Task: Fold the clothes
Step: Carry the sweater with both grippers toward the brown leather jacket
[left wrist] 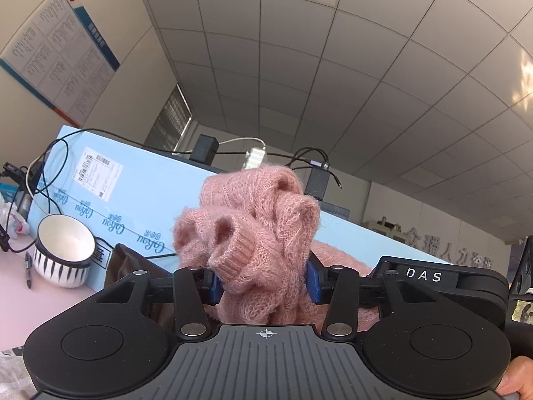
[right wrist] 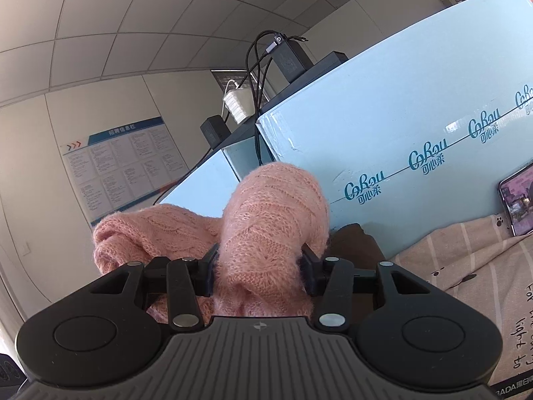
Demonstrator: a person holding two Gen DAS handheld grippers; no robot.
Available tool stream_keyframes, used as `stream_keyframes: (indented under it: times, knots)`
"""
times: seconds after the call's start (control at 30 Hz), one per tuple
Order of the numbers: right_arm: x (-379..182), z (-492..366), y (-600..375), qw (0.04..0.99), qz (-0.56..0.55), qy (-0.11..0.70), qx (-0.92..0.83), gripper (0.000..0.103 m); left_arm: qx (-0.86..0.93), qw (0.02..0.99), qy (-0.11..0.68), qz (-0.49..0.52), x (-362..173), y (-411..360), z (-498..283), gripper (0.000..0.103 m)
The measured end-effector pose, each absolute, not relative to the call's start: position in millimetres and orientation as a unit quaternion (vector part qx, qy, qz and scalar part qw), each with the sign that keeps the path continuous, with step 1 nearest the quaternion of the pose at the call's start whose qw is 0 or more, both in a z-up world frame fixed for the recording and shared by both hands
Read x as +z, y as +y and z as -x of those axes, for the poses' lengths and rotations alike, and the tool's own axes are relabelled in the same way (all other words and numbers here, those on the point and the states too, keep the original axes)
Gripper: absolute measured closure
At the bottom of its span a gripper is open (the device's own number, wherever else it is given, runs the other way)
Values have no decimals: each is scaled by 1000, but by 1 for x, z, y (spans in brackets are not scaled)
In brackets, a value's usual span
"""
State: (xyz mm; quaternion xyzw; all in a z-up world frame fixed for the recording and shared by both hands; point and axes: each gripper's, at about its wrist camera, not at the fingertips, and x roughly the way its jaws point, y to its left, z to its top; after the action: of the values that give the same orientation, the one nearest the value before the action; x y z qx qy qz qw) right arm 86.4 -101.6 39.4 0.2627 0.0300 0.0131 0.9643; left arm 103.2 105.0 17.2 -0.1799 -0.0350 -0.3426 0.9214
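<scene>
A fuzzy pink knitted sweater (left wrist: 260,220) is held up off the table, bunched, with two ribbed cuffs showing at its left side. My left gripper (left wrist: 263,281) is shut on a thick wad of it between its blue pads. In the right wrist view the same pink sweater (right wrist: 273,220) bulges up in a rounded fold, and my right gripper (right wrist: 258,275) is shut on it. More of the knit trails off to the left there. Both cameras tilt upward toward the ceiling. The right gripper's body (left wrist: 443,280) shows at the right edge of the left wrist view.
A light blue carton (right wrist: 399,133) with chargers and cables on top stands behind the sweater. A black-and-white bowl (left wrist: 63,250) and a pen (left wrist: 28,270) sit on the pink table at left. A phone (right wrist: 516,200) leans at right above striped bedding (right wrist: 466,266). A brown garment (right wrist: 353,243) lies below.
</scene>
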Motion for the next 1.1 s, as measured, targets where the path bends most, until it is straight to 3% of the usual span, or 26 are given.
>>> stream_keyframes:
  times: [0.7, 0.97, 1.1]
  knots:
    - [32, -76, -112, 969, -245, 11, 10, 59, -323, 933, -69, 142, 16, 92, -92, 55]
    - [7, -98, -122, 963, -257, 73, -18, 59, -265, 957, 17, 119, 10, 85, -117, 54]
    - [-5, -105, -129, 958, -271, 92, -34, 53, -246, 964, 38, 95, 5, 80, -120, 50]
